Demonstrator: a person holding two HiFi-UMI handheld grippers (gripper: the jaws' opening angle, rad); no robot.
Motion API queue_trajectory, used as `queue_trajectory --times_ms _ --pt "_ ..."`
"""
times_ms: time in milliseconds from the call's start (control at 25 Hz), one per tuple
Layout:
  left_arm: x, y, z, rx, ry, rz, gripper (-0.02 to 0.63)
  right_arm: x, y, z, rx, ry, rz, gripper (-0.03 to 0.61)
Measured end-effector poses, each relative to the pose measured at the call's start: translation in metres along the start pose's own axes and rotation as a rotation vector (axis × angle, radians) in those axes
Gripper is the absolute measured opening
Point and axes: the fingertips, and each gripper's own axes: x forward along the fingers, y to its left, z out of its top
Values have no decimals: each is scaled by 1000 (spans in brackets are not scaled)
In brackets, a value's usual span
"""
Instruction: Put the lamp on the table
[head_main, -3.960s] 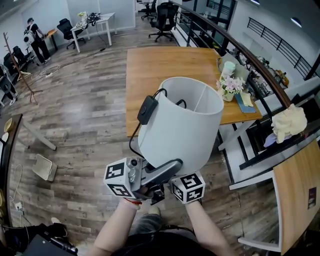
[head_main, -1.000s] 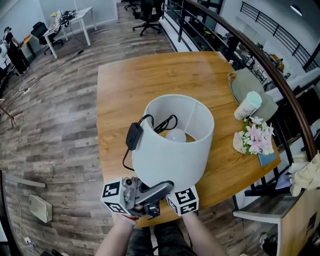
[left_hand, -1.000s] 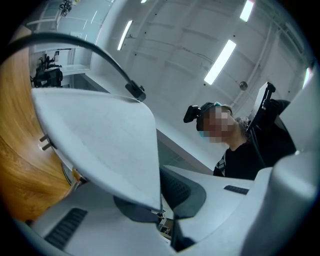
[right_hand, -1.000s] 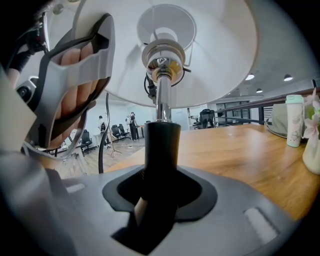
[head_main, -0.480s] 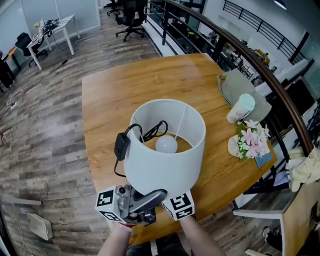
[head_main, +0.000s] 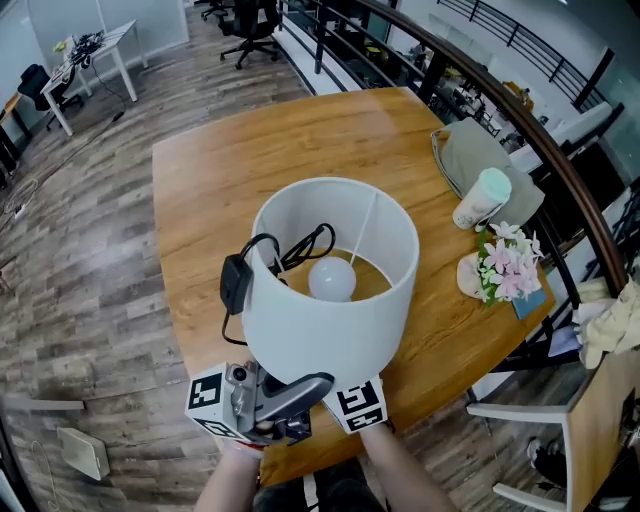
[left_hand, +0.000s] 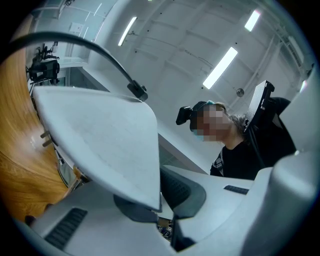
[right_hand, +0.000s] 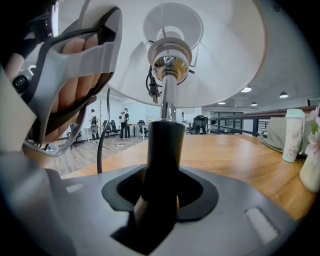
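Though crowded along its far right edge by a grey bag (head_main: 478, 152), a mint-lidded tumbler (head_main: 482, 200), pink flowers (head_main: 510, 262) and a blue book (head_main: 531, 304), offers bare wood on the tabletop (head_main: 210, 190) all around the lamp (head_main: 330, 325). Holds that lamp upright over the near part of the tabletop, base hidden under the white shade (head_main: 300, 340), so cannot tell whether touching. Contains, inside the shade, a bulb (head_main: 332, 279) and looped black cord (head_main: 300, 248). Grips with the right claw (right_hand: 159, 200) clamped on the black stem (right_hand: 165, 150), with the left claw (left_hand: 159, 207) pinching the shade's lower rim.
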Motion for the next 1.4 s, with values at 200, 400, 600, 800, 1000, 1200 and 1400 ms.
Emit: queue_trajectory --times_ms 200,400,600,800,1000,1200,1400 --pt "-2 -5 -3 -2 7 -5 0 -6 3 -8 -10 12 -4 176" --pt "0 -11 -14 18 35 -7 0 -21 5 -14 -9 18 -3 190" --pt "-3 -14 -17 25 16 4 0 -38 6 -14 -14 22 -9 190" --pt "-6 -19 -26 43 23 2 0 -53 1 -19 -17 35 -46 190" --pt "-6 -25 -31 48 29 10 2 -64 10 -14 -41 20 -28 165" --pt "-15 -28 -47 70 62 13 11 -75 14 -14 -76 14 -19 77" --pt "-12 -32 -51 70 48 45 21 -83 15 -12 -74 2 -18 8"
